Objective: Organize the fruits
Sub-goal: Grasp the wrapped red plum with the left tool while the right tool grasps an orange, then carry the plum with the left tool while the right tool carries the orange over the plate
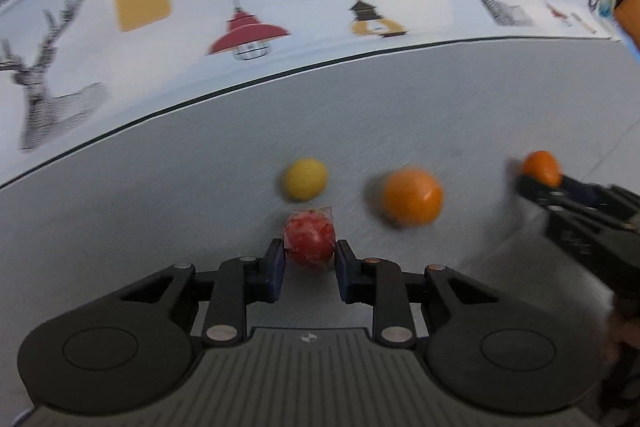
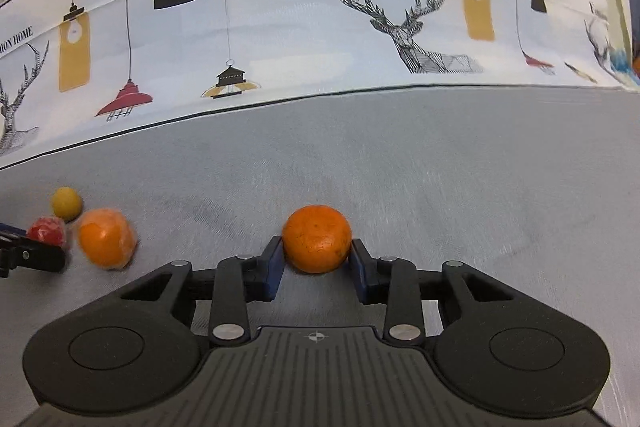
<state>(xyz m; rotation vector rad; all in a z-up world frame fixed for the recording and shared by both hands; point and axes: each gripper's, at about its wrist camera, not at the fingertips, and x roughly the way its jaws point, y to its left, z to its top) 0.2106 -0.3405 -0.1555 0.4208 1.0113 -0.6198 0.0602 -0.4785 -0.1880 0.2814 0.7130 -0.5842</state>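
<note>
On the grey tablecloth, a small red fruit in clear wrap (image 1: 309,242) sits between the blue pads of my left gripper (image 1: 310,253), which is shut on it. A yellow round fruit (image 1: 305,179) lies just beyond it, and a wrapped orange (image 1: 412,195) rests to the right. My right gripper (image 2: 316,253) is shut on a bare orange mandarin (image 2: 317,239). The left wrist view shows that mandarin (image 1: 541,167) at the far right, in the right gripper's fingers (image 1: 532,187). Far left in the right wrist view are the red fruit (image 2: 47,231), yellow fruit (image 2: 66,203) and wrapped orange (image 2: 106,238).
The grey tablecloth (image 2: 440,187) stretches to the right and ahead. Behind it runs a white printed band with lamps, deer heads and lettering (image 2: 280,39). A person's orange sleeve (image 1: 628,15) shows at the upper right edge of the left wrist view.
</note>
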